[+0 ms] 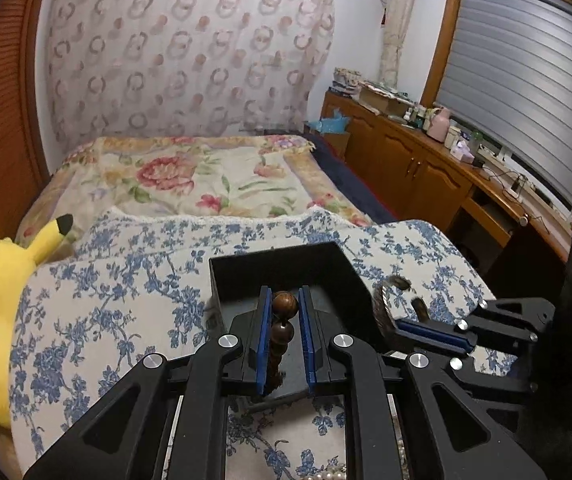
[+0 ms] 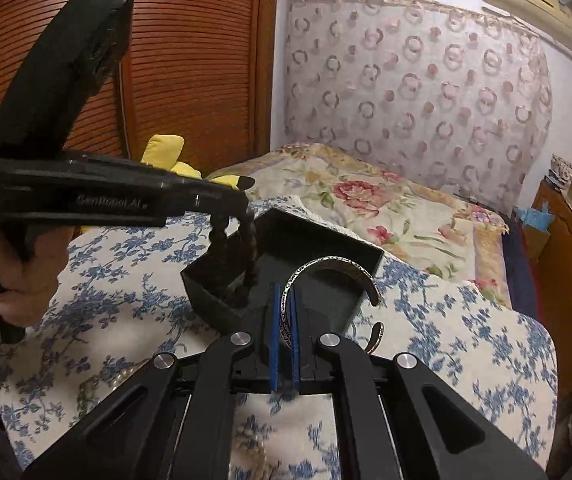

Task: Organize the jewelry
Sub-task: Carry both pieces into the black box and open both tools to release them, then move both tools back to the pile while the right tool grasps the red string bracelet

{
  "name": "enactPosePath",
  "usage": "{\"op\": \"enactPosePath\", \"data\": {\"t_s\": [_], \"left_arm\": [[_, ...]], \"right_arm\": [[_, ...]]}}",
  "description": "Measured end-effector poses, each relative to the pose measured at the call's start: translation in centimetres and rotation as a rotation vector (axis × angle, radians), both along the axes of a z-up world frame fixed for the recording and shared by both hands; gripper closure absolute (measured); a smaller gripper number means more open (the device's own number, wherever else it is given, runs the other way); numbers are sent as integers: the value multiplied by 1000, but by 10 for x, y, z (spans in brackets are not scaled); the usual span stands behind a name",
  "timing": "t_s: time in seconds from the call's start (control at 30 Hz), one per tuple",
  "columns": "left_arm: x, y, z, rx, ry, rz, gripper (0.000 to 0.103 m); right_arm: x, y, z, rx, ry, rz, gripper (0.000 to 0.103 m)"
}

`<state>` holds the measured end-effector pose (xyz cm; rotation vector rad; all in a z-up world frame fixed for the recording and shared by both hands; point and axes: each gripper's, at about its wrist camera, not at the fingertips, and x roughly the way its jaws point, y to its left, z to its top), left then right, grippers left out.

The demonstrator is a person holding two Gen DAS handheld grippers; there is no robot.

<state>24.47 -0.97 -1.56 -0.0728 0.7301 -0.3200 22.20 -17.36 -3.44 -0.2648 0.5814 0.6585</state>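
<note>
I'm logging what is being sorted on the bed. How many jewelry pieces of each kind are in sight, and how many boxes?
Wooden bead bracelet, held in the left gripper: 1
Silver cuff bangle, held in the right gripper: 1
Pearl strand, partly seen at the bottom edge: 1
Black box: 1
Total: 4

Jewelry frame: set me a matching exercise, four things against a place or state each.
Things:
1. wooden bead bracelet
2. silver cuff bangle
3. black box
4. yellow plush toy

Places or states:
A. open, on the blue floral cloth
B. clamped in the right claw
C. lying at the bed's edge
D. hanging from the left claw

Pairs: 1-D, 2-B, 3-A, 4-C
</note>
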Motion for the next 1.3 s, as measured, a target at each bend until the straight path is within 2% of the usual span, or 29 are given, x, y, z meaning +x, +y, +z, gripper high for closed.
{"op": "enactPosePath", "data": {"t_s": [0.3,0.37,0.47,0.73,1.0,1.3], "left_arm": [[-11,15,1,25,-27,33,81],[-16,20,-1,24,-25,41,80],[-23,26,-5,34,-29,50,74],[-50,34,-20,51,-29,58,69],[-81,37,-41,33,5,35,66],[-114,28,-57,43,38,11,59]], "right_arm": [[24,17,-3,-10,35,25,97],[26,20,-5,-11,52,30,97],[30,25,-10,-23,70,29,95],[27,21,-9,-16,78,4,93],[-21,-2,0,-6,56,-17,93],[-75,-33,-23,3,114,-70,92]]}}
